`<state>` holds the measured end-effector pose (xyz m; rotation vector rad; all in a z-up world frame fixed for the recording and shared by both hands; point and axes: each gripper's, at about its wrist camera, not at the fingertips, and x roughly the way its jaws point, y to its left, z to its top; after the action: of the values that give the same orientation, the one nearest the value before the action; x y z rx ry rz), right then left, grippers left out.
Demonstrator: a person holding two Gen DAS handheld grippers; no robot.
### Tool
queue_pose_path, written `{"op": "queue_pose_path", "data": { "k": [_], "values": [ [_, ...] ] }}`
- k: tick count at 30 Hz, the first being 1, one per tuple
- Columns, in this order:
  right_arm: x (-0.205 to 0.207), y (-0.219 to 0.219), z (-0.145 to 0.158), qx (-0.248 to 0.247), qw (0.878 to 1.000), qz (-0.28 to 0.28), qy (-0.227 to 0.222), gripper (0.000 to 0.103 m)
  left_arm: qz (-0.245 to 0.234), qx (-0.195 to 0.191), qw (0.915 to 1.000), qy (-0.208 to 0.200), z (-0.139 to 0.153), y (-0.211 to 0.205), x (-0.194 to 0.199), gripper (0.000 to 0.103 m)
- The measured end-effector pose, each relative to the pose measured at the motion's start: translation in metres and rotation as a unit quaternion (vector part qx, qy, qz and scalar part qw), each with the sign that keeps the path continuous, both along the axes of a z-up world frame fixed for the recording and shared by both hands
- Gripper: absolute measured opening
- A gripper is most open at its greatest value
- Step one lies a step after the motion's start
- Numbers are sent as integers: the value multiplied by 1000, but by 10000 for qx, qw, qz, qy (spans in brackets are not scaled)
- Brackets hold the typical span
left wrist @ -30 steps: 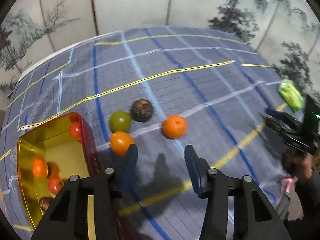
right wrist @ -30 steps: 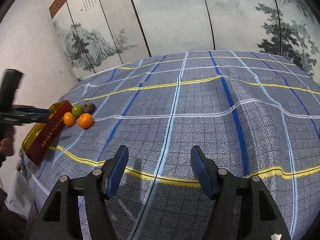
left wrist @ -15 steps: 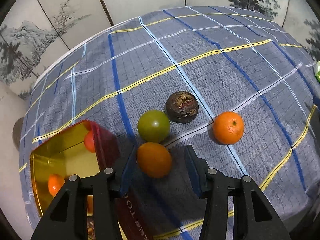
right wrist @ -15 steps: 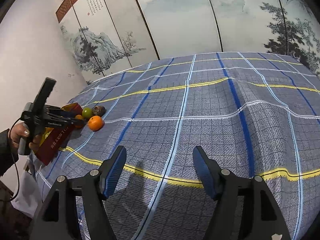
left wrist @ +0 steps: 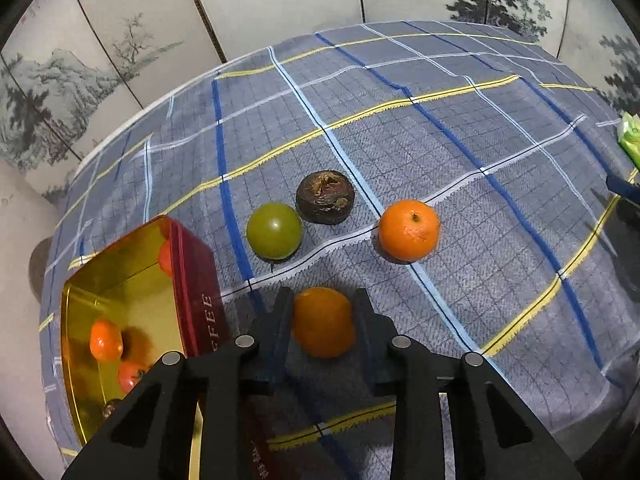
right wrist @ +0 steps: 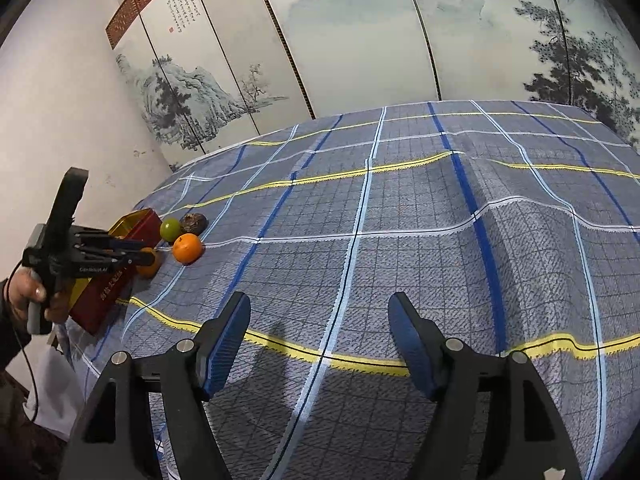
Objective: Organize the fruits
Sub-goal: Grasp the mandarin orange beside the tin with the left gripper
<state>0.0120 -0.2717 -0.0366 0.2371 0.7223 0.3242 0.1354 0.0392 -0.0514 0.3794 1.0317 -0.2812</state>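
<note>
My left gripper (left wrist: 323, 308) is shut on an orange fruit (left wrist: 323, 322), its two fingers pressing both sides, just right of the red tin with a gold inside (left wrist: 192, 264). The tin holds several small orange and red fruits (left wrist: 105, 339). Beyond lie a green fruit (left wrist: 274, 230), a dark brown fruit (left wrist: 325, 197) and a mandarin (left wrist: 408, 229) on the checked cloth. My right gripper (right wrist: 320, 320) is open and empty over bare cloth, far from the fruits. In its view the left gripper (right wrist: 120, 254), tin (right wrist: 132, 232) and mandarin (right wrist: 187, 248) show at far left.
The blue checked tablecloth (left wrist: 460, 128) covers the whole table; its near edge runs below the tin. A green packet (left wrist: 630, 136) lies at the far right edge. A painted folding screen (right wrist: 360, 40) stands behind the table.
My left gripper moved forward around the orange fruit and its fingers closed onto it. The right gripper stayed open and shifted only slightly.
</note>
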Motion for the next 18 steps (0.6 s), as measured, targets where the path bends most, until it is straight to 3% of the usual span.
{"op": "queue_pose_path", "data": {
  "k": [12,14,16,18],
  "values": [
    [-1,-2,0,33,10000,-20,-13,75,137,-369,9988,306,-2,11,3,38],
    [-1,-2,1,42,10000,-12,-16,75,121,-353,9991,195,-1,12,-1,39],
    [-2,-2,1,40,10000,-7,-13,76,118,-287,9994,132,-3,13,-2,52],
    [-2,-1,1,39,10000,-8,-8,76,193,-271,9993,182,-7,14,0,52]
  ]
}}
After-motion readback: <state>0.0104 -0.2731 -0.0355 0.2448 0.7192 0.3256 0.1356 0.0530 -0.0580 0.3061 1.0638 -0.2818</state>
